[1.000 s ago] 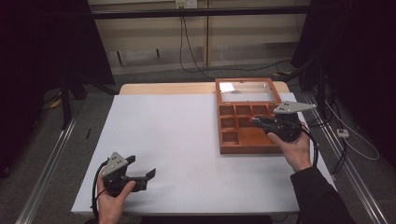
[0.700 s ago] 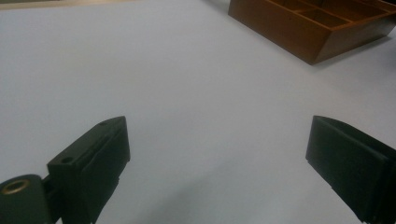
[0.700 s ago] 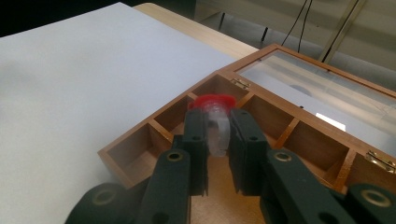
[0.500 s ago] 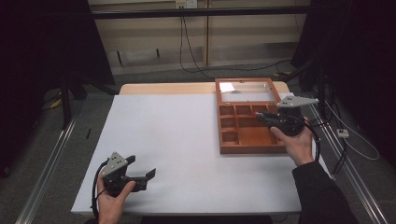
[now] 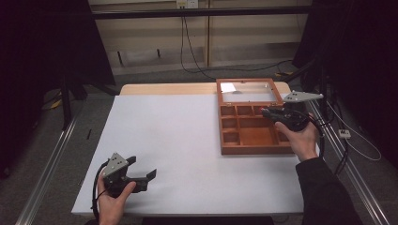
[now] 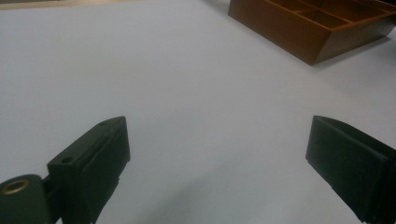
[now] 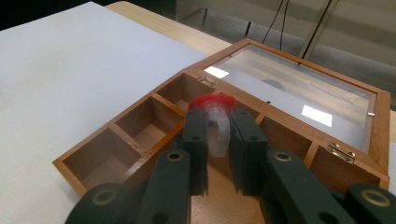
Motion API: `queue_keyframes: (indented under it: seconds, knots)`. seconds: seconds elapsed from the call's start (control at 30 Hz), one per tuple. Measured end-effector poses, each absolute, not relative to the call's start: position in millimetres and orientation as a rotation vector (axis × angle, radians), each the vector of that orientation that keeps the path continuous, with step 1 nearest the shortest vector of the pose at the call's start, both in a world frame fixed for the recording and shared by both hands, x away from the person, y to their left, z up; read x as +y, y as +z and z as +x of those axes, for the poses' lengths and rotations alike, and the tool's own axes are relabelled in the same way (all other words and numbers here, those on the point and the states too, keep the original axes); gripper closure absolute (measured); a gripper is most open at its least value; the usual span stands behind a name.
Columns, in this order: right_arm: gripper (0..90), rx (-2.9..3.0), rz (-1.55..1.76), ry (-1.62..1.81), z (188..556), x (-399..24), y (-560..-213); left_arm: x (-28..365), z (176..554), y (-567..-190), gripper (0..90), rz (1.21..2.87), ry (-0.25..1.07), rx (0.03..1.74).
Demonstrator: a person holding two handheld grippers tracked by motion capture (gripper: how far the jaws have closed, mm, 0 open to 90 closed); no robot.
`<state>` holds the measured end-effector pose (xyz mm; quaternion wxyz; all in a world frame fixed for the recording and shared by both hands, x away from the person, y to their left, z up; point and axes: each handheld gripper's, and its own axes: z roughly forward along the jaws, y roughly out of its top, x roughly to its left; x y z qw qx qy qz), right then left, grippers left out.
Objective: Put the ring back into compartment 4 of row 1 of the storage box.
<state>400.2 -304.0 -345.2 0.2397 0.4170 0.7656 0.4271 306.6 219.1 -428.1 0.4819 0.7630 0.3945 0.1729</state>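
Observation:
My right gripper (image 5: 265,112) (image 7: 219,117) is shut on a small clear vial (image 7: 218,136) with a red cap (image 7: 212,100). It holds the vial above the far right compartments of a brown wooden box (image 5: 256,150) (image 7: 126,111) with several open compartments. The box's glass lid (image 5: 246,91) (image 7: 289,88) lies open flat behind it. My left gripper (image 5: 142,167) (image 6: 219,140) rests at the near left of the white table top, jaws wide open with nothing between them. The box's near corner (image 6: 299,35) is far ahead of it.
A white sheet (image 5: 173,140) covers most of the wooden table (image 5: 164,89). Metal rails (image 5: 51,159) run along both sides of the table. Cables (image 5: 192,51) lie on the floor behind it.
My right gripper has moved a little toward the far right of the box, still carrying the vial. The left gripper has stayed put.

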Motion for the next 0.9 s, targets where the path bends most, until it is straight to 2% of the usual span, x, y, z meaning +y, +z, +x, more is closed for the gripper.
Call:
queue_keyframes:
  seconds: [0.9]
  knots:
    - [77.9,2.031,1.266,1.104,431,-328,-348,219,307,-428,6.3,1.866,0.424,0.954]
